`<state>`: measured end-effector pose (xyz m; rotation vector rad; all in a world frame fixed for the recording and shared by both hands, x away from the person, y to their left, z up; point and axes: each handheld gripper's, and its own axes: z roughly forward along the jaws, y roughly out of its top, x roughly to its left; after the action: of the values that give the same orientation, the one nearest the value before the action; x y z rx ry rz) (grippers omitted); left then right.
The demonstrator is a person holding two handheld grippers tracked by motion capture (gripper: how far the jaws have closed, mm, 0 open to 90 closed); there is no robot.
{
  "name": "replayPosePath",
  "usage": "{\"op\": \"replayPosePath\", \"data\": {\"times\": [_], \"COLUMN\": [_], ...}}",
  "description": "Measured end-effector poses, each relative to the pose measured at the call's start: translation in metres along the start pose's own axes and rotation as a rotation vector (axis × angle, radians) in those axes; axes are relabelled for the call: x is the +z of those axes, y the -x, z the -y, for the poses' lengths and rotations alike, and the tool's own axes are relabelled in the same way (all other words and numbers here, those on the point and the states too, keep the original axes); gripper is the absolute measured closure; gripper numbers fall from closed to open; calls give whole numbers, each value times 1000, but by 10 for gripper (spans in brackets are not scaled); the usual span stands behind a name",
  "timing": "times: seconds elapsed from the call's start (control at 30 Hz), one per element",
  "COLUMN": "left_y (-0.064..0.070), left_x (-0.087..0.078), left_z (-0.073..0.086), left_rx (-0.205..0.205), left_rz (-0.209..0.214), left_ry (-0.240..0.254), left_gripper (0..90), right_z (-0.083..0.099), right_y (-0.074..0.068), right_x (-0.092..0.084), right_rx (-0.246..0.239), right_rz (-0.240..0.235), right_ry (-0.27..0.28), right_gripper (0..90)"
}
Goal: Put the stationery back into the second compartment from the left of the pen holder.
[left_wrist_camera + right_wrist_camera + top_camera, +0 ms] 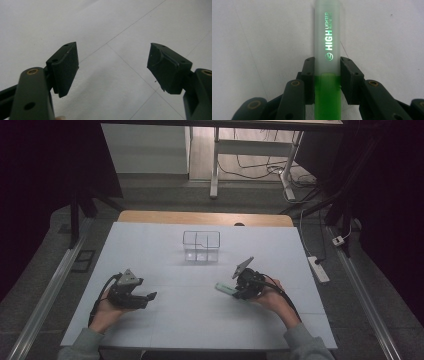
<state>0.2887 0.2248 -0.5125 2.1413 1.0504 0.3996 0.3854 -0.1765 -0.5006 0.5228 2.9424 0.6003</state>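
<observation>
The right gripper (327, 75) is clamped on the highlighter (327, 50); the left gripper (112, 67) stands apart. Carry level toward the wire basket (201, 246) ahead.

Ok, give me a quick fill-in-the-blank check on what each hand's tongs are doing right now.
1. The right tongs are shut on a ____ highlighter.
2. The left tongs are ____, holding nothing.
3. The clear box sits ____ from the person than both tongs.
Missing words: green; open; farther

Left gripper (113, 68) jaws wide apart; right gripper (327, 80) jaws clamped.
</observation>
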Motion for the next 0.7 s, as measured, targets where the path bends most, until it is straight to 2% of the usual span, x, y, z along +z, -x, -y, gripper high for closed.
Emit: {"op": "replayPosePath", "data": {"times": [0.13, 0.53, 0.7], "left_y": [0, 0, 0], "left_x": [-1, -1, 0], "left_z": [0, 1, 1], "left_rx": [0, 1, 3], "left_rz": [-2, -2, -1], "left_ry": [1, -1, -2], "left_gripper": [252, 252, 251], "right_z": [0, -1, 0], "right_y": [0, 0, 0], "right_x": [-2, -28, -33], "right_rx": [6, 26, 20], "right_rz": [5, 12, 13], "right_ry": [12, 138, 157], "right_gripper": [667, 667, 667]}}
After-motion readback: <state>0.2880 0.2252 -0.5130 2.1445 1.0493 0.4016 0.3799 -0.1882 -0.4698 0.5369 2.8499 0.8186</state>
